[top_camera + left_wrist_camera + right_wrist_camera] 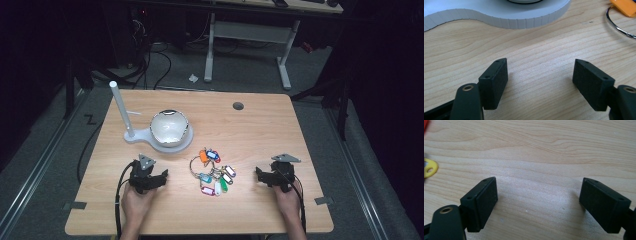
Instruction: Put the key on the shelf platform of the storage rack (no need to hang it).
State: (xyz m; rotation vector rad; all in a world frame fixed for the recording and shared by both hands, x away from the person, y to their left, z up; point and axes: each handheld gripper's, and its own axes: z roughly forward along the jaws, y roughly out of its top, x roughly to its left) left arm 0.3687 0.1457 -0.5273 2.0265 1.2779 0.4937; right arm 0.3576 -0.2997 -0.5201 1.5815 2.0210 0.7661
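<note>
My main worry from here is the bunch of key tags (pixel 214 172) itself: it is a loose tangle of coloured plastic tags strung on a thin metal ring (pixel 196 165), and if I close on a single tag the rest may swing, drag across the wood, or slip out of the pads, and if I come in too flat the jaws could just push the whole bunch along the table (pixel 260 130) instead of gripping it. A second risk, as I judge it, is the white stand (pixel 145 136) with its upright post (pixel 121 107) and the bowl (pixel 169 128) sitting on its base in the upper left of the high view; a careless sweep of the left gripper (pixel 159 178) could knock it, since the left gripper view has the base's ribbed white edge (pixel 524 22) close ahead along the top of the frame. Both claws are spread wide and hold nothing, resting low over bare wood. In the high view the tags lie at the centre of the frame, between the two grippers, just right of the left gripper and a little farther left of the right gripper (pixel 260 175). In the left gripper view the ring (pixel 617 26) and an orange tag (pixel 625 3) show at the upper right, ahead of the jaws and off to that side. In the right gripper view (pixel 537 202) a yellow tag (pixel 429 168) sits at the left edge, well left of the jaws.
</note>
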